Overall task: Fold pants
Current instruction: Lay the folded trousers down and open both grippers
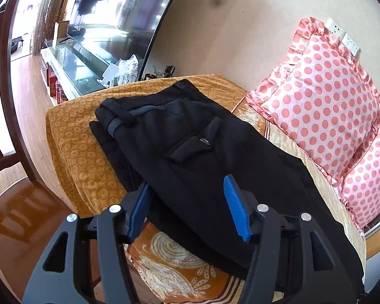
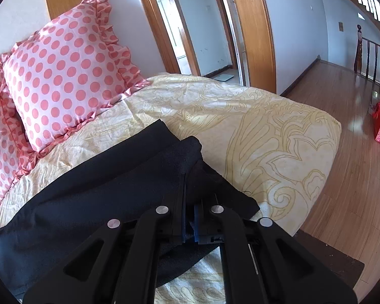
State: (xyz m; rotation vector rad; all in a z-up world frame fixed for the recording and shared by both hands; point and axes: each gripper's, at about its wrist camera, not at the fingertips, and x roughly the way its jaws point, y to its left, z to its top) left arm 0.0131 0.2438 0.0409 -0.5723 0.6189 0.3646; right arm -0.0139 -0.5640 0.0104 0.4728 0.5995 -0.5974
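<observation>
A: While the black pants [image 1: 190, 136] are lying folded across the bed [image 1: 71, 136], what is the left gripper [image 1: 187, 205] doing?
B: Standing half open over the fabric, gripping nothing.
A: And the right gripper [image 2: 190, 217]?
B: Pinching a pants fold near the bed's front edge, jaws closed.

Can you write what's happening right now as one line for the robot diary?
pants: folded on bed | left gripper: open above pants | right gripper: shut on pants
</observation>
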